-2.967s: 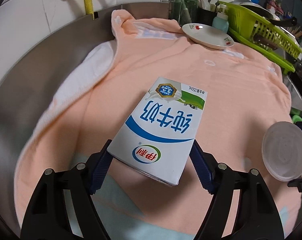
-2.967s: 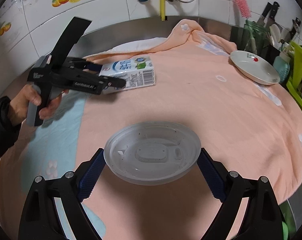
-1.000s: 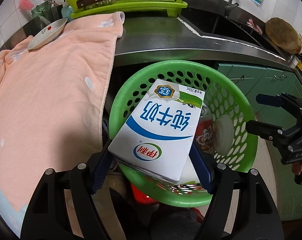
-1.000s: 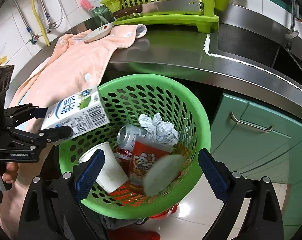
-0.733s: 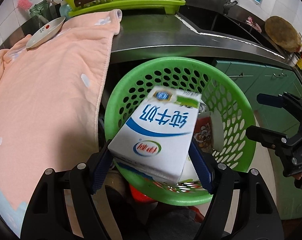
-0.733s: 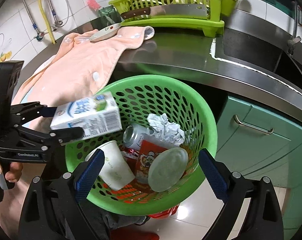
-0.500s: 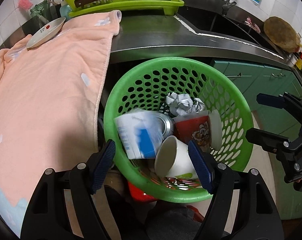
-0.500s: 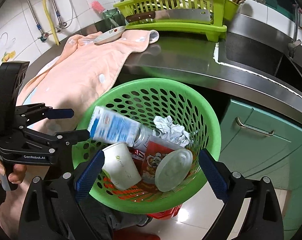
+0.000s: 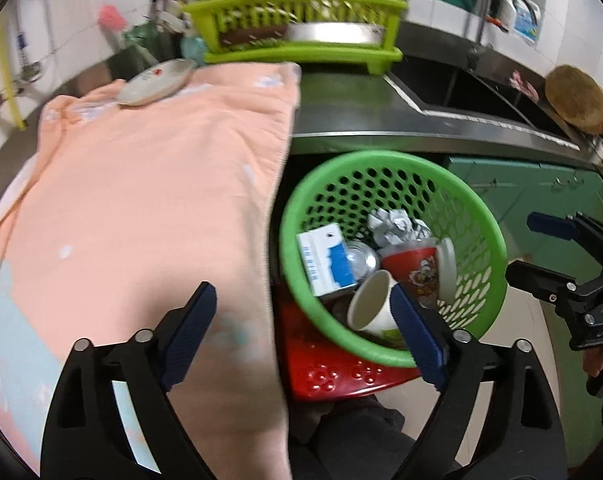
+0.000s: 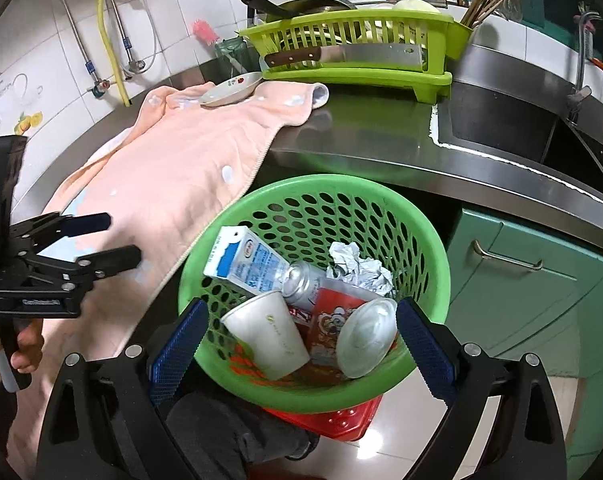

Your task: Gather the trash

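A green perforated basket stands below the counter edge. In it lie the milk carton, a paper cup, a can, a red snack cup, a plastic lid and crumpled foil. My left gripper is open and empty, over the towel edge left of the basket; it shows in the right wrist view. My right gripper is open and empty above the basket's near rim; it shows in the left wrist view.
A peach towel covers the steel counter. A small plate lies at its far end. A lime dish rack with a cleaver stands behind, a sink to the right. A red stool sits under the basket. Green cabinets stand to the right.
The lid dropped from my right gripper into the basket, then my left gripper opened and the milk carton fell in. The left gripper has since swung left over the towel.
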### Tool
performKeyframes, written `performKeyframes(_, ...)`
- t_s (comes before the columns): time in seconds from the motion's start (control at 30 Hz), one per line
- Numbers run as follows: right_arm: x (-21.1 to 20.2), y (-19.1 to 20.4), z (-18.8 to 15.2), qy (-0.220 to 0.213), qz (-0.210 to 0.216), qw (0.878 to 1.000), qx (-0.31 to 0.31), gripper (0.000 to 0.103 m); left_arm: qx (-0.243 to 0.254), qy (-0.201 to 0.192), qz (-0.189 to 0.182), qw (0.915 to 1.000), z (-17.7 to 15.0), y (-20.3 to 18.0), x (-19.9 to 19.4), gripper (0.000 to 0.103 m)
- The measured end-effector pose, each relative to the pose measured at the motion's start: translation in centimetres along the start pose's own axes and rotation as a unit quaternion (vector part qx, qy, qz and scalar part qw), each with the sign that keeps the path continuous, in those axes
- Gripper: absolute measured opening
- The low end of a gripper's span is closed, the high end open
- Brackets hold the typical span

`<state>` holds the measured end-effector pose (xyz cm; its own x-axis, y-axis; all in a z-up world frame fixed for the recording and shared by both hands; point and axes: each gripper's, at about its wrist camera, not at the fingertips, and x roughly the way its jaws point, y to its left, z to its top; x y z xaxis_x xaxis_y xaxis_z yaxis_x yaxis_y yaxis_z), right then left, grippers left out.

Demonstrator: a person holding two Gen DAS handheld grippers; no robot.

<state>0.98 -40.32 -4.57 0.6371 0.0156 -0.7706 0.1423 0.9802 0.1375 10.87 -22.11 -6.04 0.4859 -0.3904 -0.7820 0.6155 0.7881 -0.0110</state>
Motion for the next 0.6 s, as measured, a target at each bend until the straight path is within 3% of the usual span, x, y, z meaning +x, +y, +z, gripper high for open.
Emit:
performKeyframes(0.27, -1.1, 2.7, -0.2, -0.011, -0.006, 1.000, -0.012, 0.091, -0.038, -0.036, 0.036, 0.9980, -1.8, 3.2, -4.1, 0.097)
performKeyframes(0.6, -2.2, 6.6, -0.1, -0.034, 0.006, 0.999, -0.017, 0.091, -0.069, -0.067, 0.085, 0.9918, -4.2, 5.6, -8.0, 0.098)
